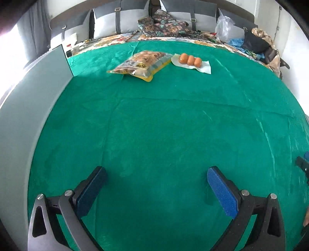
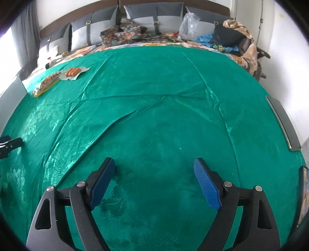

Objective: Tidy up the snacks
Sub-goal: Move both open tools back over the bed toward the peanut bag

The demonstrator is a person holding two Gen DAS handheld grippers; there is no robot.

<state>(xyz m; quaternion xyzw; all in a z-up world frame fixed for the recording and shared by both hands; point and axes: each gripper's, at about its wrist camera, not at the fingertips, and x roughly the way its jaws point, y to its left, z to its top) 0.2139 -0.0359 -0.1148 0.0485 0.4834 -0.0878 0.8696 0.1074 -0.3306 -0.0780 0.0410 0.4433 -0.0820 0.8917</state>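
Observation:
A yellow-edged snack bag lies on the green cloth, far ahead in the left wrist view. Beside it on the right rests a clear pack of three orange sausages. My left gripper hovers open over bare cloth, well short of both, nothing between its blue pads. In the right wrist view the bag and the sausage pack are small at the far left. My right gripper is open over bare cloth, holding nothing. The left gripper's tip shows at the left edge.
A grey panel stands along the left side of the cloth. Another grey flat object lies at the right edge. Behind the cloth are pillows, patterned fabric, a clear plastic bag and piled clothes.

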